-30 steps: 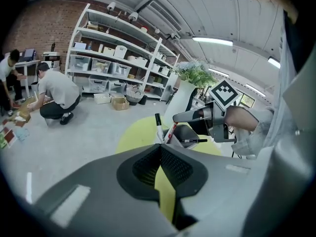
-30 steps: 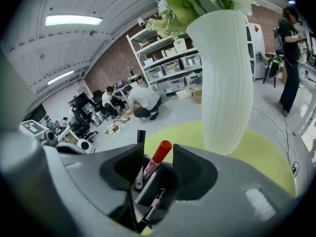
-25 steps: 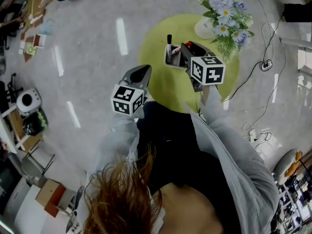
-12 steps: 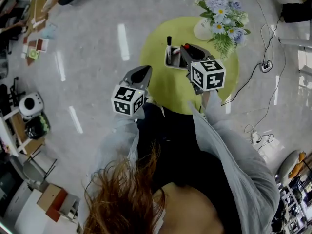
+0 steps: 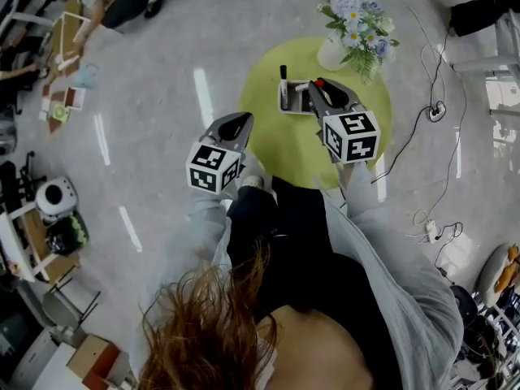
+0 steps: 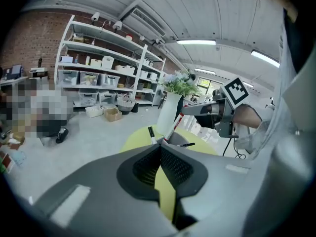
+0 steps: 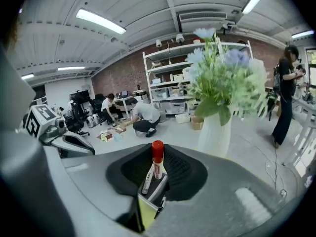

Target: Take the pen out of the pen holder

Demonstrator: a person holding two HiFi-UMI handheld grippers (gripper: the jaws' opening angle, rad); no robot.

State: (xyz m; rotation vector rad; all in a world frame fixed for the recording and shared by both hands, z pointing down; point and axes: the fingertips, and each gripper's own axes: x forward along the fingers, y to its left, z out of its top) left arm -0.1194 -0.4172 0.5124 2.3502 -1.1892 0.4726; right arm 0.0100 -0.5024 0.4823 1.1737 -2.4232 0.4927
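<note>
A grey pen holder (image 5: 289,99) stands on the round yellow-green table (image 5: 280,140), and a black-capped pen (image 5: 283,75) sticks up out of it. My right gripper (image 5: 316,87) is over the holder's right side. Its jaws have just been closing and are shut on a red-capped marker (image 7: 157,163), held upright above the holder (image 7: 149,190), where a white pen (image 7: 146,179) leans. My left gripper (image 5: 237,121) hangs at the table's left edge, shut and holding nothing. In the left gripper view its jaws (image 6: 159,147) meet, with the holder (image 6: 171,141) and the right gripper (image 6: 196,108) beyond.
A white vase (image 5: 331,53) of blue and white flowers (image 5: 355,16) stands on the table just behind the holder. Cables and a socket (image 5: 439,108) lie on the floor at the right. Shelving (image 6: 106,78) and people (image 7: 143,115) are far off.
The right gripper has closed on the red-capped marker and lifted a little with it. The left gripper has risen slightly.
</note>
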